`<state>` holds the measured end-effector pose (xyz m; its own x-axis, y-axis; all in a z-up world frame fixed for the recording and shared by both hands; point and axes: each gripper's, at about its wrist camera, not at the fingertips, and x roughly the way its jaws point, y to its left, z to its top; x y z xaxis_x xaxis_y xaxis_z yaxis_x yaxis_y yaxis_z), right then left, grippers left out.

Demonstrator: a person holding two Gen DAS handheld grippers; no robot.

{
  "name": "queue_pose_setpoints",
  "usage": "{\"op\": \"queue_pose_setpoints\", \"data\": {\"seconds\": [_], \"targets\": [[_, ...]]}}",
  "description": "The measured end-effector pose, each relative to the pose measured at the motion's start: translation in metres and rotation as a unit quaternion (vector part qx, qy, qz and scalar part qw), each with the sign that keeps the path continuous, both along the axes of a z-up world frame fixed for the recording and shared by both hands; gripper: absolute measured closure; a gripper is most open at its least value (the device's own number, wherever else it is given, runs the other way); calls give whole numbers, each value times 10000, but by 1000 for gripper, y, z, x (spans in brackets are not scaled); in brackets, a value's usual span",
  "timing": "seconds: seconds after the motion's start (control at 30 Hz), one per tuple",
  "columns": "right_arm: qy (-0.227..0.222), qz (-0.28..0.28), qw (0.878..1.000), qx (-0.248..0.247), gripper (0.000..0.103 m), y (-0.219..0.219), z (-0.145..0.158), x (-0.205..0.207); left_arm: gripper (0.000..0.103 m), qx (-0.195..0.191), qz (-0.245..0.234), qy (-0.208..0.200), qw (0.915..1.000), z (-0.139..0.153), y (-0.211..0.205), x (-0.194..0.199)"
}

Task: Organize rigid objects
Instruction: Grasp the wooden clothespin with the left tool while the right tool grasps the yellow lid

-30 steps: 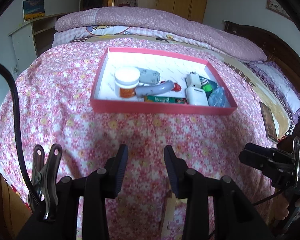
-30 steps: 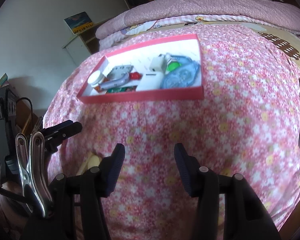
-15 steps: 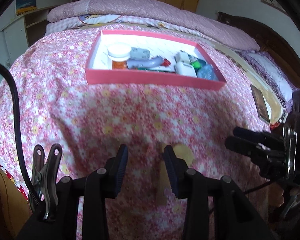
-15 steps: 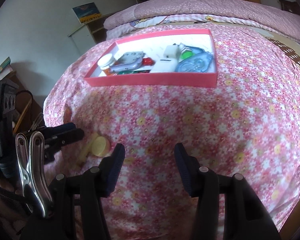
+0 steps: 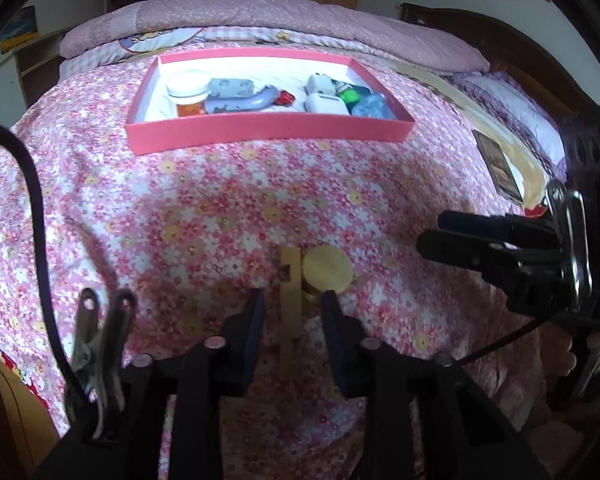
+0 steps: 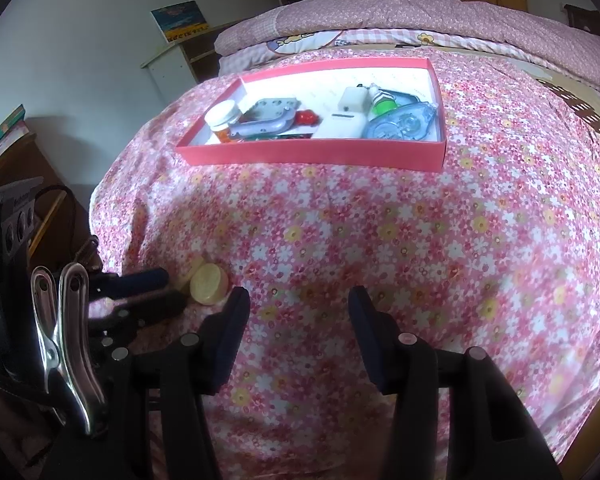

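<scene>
Left tongs point(image 5: 292, 310): jaws just narrowing, astride a wooden stick point(image 5: 291, 300), not yet pinching it.
Right tongs point(image 6: 298, 320): spread, nothing between.
Wooden stick: on the floral bedspread point(image 5: 220, 208), touching a round yellow disc point(image 5: 327, 268).
Pink tray point(image 5: 268, 134): farther up the bed, holding small items.
</scene>
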<state>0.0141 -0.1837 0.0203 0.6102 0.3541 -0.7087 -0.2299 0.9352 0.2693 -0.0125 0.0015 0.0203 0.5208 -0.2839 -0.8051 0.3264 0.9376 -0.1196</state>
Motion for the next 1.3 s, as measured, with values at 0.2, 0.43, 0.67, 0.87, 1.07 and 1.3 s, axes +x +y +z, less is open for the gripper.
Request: {"op": "queue_pose_setpoints", "data": {"seconds": [0.2,0.43,0.67,0.87,1.07,1.3], "targets": [[3,39,10000,3,50,1,-1,-1,91,149,17,2,9999,-9,-2,3],[36,141,9999,-36,50,10,-3,0,92,150,381,-243,9989,1,16,5],[74,503,9985,-202,50,38,-6,3,92,159,880,-116,9959,-7,40,12],[-5,758,9960,-476,50,64,-11,5,92,43,895,-133,9959,-8,45,12],[-72,921,9938,-620,50,78,-12,9,92,-116,919,-124,9956,-9,48,12],[-178,1004,9916,-795,57,89,-14,12,92,-180,923,-136,9955,-9,49,11]]}}
